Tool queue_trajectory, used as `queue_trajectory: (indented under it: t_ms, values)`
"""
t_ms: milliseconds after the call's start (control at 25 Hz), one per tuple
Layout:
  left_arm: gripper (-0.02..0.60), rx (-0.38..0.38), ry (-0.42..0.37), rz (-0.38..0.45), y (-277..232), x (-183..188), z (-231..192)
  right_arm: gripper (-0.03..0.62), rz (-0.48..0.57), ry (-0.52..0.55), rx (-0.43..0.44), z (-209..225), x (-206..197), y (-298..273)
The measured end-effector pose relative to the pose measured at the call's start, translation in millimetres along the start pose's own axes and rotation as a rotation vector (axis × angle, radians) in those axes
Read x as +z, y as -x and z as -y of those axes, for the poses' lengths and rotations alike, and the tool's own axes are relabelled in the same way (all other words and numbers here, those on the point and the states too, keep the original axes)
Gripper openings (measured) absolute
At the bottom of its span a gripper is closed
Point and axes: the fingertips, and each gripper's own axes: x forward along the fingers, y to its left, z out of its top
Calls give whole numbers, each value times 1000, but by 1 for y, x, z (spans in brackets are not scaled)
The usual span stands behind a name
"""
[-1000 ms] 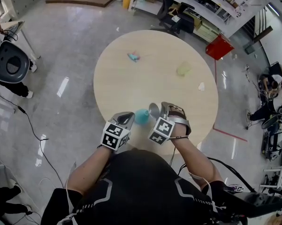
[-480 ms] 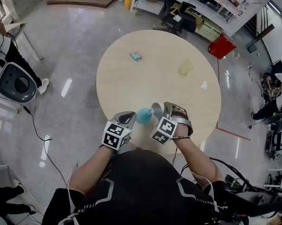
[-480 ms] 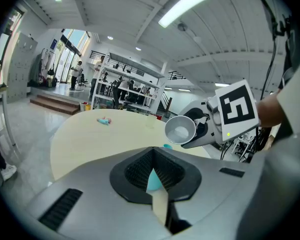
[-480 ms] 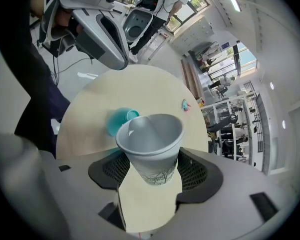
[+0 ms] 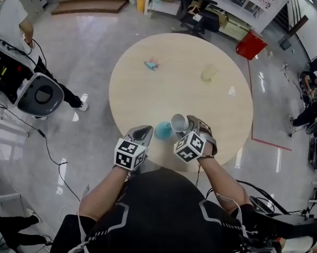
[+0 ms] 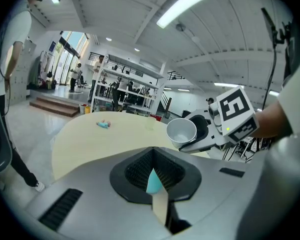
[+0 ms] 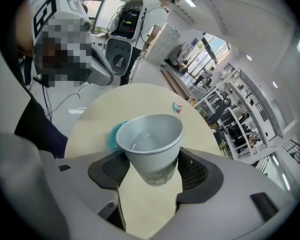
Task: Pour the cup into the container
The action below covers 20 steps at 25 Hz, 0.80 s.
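Pouring: cup tipped toward container.
Next: tip further; right hand-held gripper clamps cup, left hand-held gripper pinches container.

Black short-sleeved top with pale grey angular lines, thin pale cable by the right sleeve, left gripper and right gripper in silver-grey shells, black ribbed pads inside the jaws, black-and-white marker cube on each
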Motion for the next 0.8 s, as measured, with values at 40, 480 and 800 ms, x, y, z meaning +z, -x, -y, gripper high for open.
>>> queue_trajectory:
  t_ms: [40, 480, 800]
  values:
    - [0, -2, -2, 1, 0, 2, 1, 304, 14, -37, 7, 1, 0, 2]
    - [0, -33, -23, 18, -11, 20, 18, 304, 137, -327, 30, 20, -21, 17]
    - [0, -25, -17, 18, -19, 17, 20, 304, 205, -408, 46, 15, -38, 16]
